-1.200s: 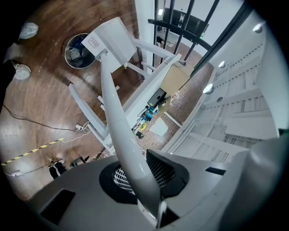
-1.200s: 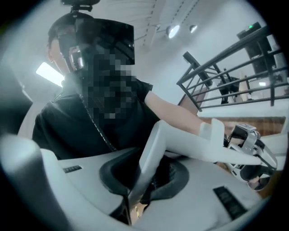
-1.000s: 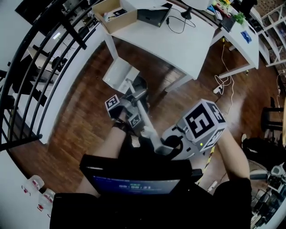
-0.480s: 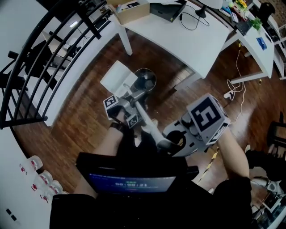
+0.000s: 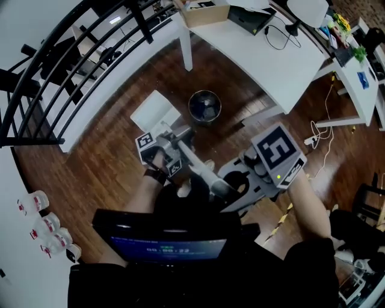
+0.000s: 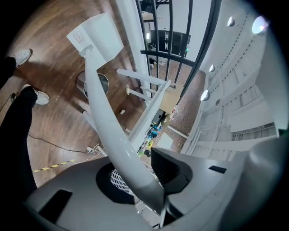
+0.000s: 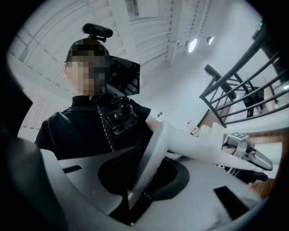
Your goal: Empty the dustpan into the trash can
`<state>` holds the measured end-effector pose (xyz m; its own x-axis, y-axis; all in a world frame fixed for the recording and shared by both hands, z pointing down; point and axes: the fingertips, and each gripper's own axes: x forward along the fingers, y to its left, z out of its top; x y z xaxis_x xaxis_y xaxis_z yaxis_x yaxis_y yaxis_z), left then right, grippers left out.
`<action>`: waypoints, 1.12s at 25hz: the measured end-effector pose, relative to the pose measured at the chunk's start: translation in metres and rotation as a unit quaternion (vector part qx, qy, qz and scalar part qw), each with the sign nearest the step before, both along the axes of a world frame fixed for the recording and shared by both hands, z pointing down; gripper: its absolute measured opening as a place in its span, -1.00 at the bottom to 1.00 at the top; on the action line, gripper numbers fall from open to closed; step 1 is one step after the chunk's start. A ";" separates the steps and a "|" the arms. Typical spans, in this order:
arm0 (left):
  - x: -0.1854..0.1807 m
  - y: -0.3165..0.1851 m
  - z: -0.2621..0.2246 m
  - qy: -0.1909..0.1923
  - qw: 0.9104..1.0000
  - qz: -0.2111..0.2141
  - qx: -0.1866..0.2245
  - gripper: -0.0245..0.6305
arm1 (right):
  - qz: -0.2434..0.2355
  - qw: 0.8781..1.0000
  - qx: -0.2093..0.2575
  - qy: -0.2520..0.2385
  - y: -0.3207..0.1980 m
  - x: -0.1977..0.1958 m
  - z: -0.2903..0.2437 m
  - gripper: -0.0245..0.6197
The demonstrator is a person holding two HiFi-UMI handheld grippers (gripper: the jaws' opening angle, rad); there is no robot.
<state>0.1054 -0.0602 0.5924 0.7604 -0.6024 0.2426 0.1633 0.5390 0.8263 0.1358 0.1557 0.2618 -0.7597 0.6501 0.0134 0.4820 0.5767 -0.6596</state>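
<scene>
A white long-handled dustpan [image 5: 155, 114] hangs over the wood floor, left of a round dark trash can [image 5: 204, 107] with litter inside. Its handle [image 5: 195, 168] slopes back toward me. My left gripper [image 5: 178, 139] is around the upper handle. In the left gripper view the handle [image 6: 108, 135] lies slantwise between the jaws, which have just been opening, with a gap to the dark pad [image 6: 169, 169]. The pan [image 6: 97, 34] shows above the can [image 6: 92, 85]. My right gripper [image 5: 225, 191] is shut on the handle's near end [image 7: 151, 158].
A white desk [image 5: 258, 48] with a cardboard box [image 5: 204, 12] and cables stands behind the can. A black railing [image 5: 60, 66] runs along the left. A power strip [image 5: 311, 140] and striped tape [image 5: 280, 221] lie on the floor at the right, bottles [image 5: 42, 231] at the left.
The left gripper and the pan have swung left, away from the trash can, which now shows whole to the pan's right. The right gripper has hardly moved.
</scene>
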 end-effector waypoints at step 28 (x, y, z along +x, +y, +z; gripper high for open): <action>-0.209 0.020 -0.048 0.095 0.988 0.025 0.116 -0.27 | 0.040 0.999 -0.009 0.016 -0.003 -0.206 -0.015 -0.69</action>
<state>-0.1033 -0.0401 0.5447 0.8096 -0.5850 -0.0471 0.3050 0.3508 0.8854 -0.0701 0.1532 0.2472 -0.8092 0.5870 0.0270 0.4129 0.6007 -0.6846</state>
